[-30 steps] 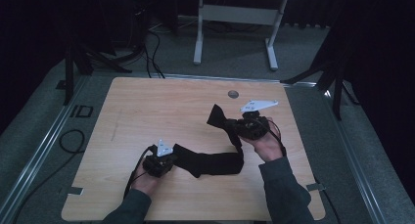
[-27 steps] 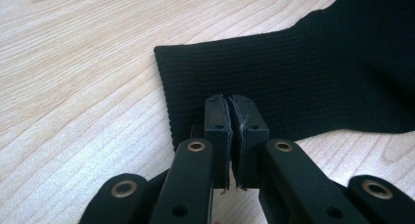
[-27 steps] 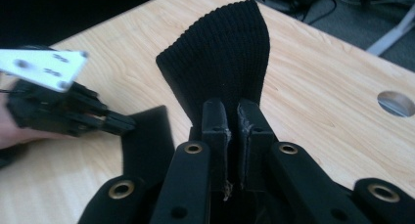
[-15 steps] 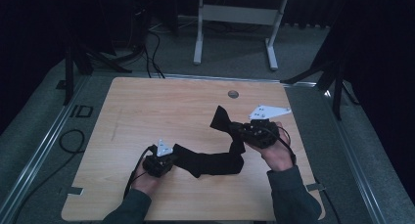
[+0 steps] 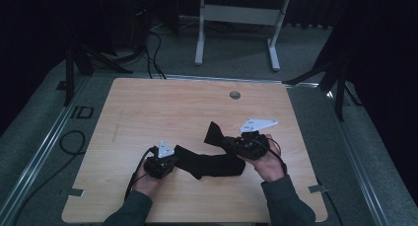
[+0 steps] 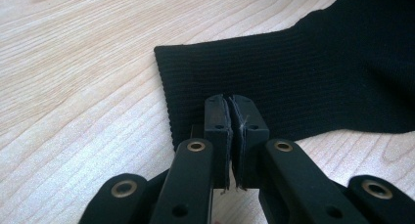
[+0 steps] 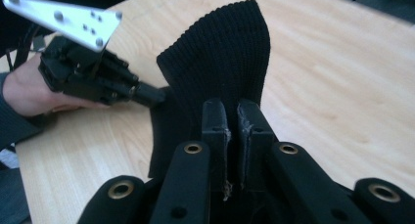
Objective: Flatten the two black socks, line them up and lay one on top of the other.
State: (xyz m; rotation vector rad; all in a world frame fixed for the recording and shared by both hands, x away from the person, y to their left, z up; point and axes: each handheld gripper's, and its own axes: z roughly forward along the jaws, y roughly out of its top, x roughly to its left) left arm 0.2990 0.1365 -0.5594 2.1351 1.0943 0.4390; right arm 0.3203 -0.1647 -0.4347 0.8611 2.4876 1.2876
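Tabletop (image 5: 148, 107): right claw (image 5: 231, 145) apparently lower.

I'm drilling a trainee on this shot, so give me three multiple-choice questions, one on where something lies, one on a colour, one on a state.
1. Where is the round grommet?
A. near the table's far edge
B. beside the left gripper
C. under the sock

2. What colour is the sock?
A. white
B. black
C. red

3. How does the right gripper stand?
A. wide open
B. lying loose
C. shut on the sock

Answers: 1 A, it sits far from both hands. 2 B, dark ribbed knit. 3 C, fabric rises from between its closed jaws.
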